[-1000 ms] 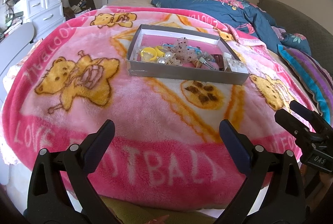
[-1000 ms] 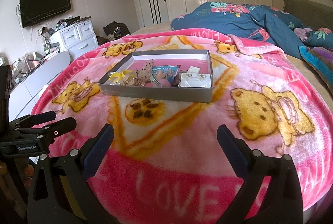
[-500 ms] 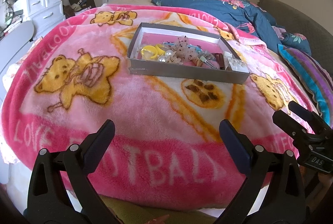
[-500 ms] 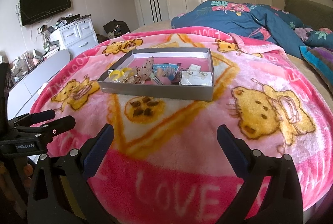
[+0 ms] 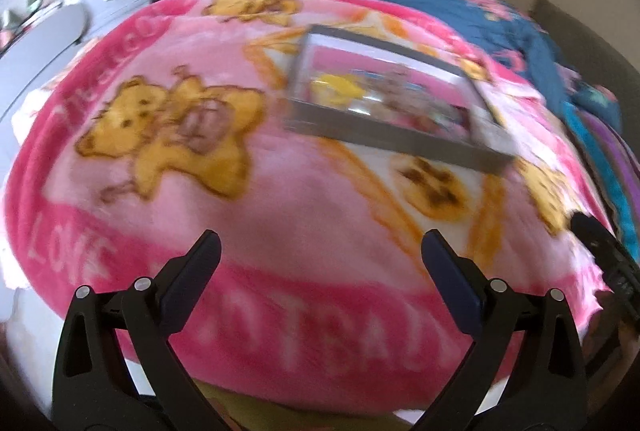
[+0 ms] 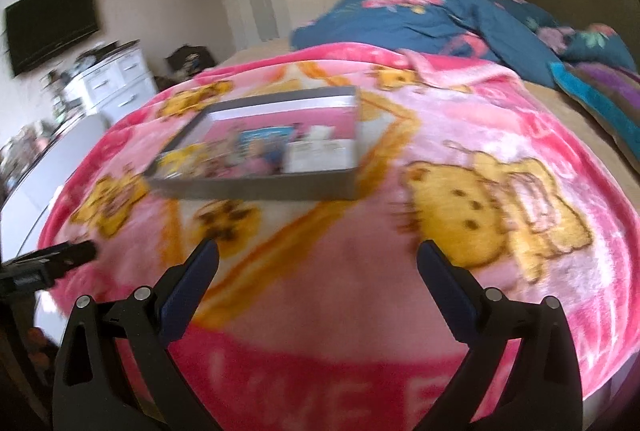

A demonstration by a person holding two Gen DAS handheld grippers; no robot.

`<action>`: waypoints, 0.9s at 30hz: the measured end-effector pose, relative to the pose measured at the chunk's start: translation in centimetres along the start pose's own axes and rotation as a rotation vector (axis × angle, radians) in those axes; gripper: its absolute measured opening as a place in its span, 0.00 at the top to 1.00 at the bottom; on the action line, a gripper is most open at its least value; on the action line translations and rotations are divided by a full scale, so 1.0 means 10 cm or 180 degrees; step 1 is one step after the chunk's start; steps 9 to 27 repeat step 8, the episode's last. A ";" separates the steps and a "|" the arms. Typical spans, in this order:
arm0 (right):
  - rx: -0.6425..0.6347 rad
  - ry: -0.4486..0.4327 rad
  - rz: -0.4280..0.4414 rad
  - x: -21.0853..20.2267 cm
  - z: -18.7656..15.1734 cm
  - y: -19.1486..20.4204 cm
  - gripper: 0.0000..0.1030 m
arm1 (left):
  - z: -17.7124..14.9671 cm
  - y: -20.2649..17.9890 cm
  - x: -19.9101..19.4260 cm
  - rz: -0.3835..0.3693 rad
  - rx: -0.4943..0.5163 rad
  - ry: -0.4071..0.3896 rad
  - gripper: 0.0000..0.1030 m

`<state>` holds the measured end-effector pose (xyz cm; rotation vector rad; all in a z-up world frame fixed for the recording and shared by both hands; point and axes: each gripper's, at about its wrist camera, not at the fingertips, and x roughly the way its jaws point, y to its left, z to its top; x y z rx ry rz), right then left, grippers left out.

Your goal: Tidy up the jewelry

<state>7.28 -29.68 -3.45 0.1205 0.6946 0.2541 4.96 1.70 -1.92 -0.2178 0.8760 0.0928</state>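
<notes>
A shallow grey box (image 5: 384,141) with a pile of mixed jewelry (image 5: 384,99) lies on the pink bear blanket (image 5: 280,199). It also shows in the right wrist view (image 6: 256,189), with yellow, blue and white pieces (image 6: 260,153) inside. Both views are motion-blurred. My left gripper (image 5: 320,251) is open and empty, above the blanket's near edge, well short of the box. My right gripper (image 6: 318,257) is open and empty, likewise short of the box. Each gripper shows at the edge of the other's view.
A blue floral duvet (image 6: 432,19) and striped pillows (image 6: 600,95) lie at the back right of the bed. A white dresser (image 6: 112,79) and a wall TV (image 6: 52,23) stand at the left. White wardrobes line the far wall.
Both grippers have moved forward and tilted toward the box, which now looks larger and slanted. The frames have become blurred. Both stay open and empty.
</notes>
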 end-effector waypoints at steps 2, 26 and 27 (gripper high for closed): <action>0.0132 0.0051 -0.0201 0.16 0.13 -0.30 0.04 | 0.25 0.28 0.13 0.0181 -0.0279 0.0040 0.09; 0.0592 0.0385 -0.1069 0.85 0.59 -1.52 0.04 | 0.91 1.09 0.68 0.0862 -0.0820 0.0133 0.09; 0.0592 0.0385 -0.1069 0.85 0.59 -1.52 0.04 | 0.91 1.09 0.68 0.0862 -0.0820 0.0133 0.09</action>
